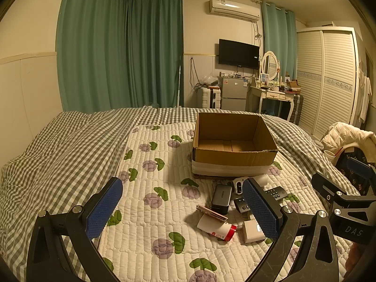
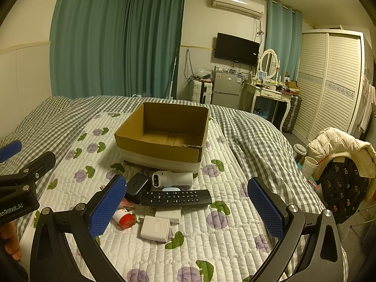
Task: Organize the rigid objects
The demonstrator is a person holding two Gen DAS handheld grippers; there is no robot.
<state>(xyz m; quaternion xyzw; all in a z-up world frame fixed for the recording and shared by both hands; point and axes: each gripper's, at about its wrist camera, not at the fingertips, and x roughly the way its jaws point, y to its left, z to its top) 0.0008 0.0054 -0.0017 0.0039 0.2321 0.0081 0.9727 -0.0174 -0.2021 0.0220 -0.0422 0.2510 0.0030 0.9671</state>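
Observation:
An empty open cardboard box (image 1: 232,141) (image 2: 164,136) stands on the floral quilt. In front of it lie a black remote (image 2: 176,197), a white cylindrical device (image 2: 172,178), a dark power bank (image 1: 221,198) (image 2: 136,185), a white charger (image 2: 155,228) (image 1: 252,231), a second white adapter (image 2: 168,213) and a white bottle with a red cap (image 2: 123,218) (image 1: 217,229). My left gripper (image 1: 183,209) is open and empty, left of the pile. My right gripper (image 2: 188,213) is open and empty, just above the charger and remote.
The floral quilt (image 2: 223,235) lies on a checked duvet (image 1: 58,145). A chair with a white jacket and dark bag (image 2: 340,164) stands at the bed's right side, with cups (image 2: 310,166) beside it. A wardrobe, dressing table and fridge stand beyond the bed.

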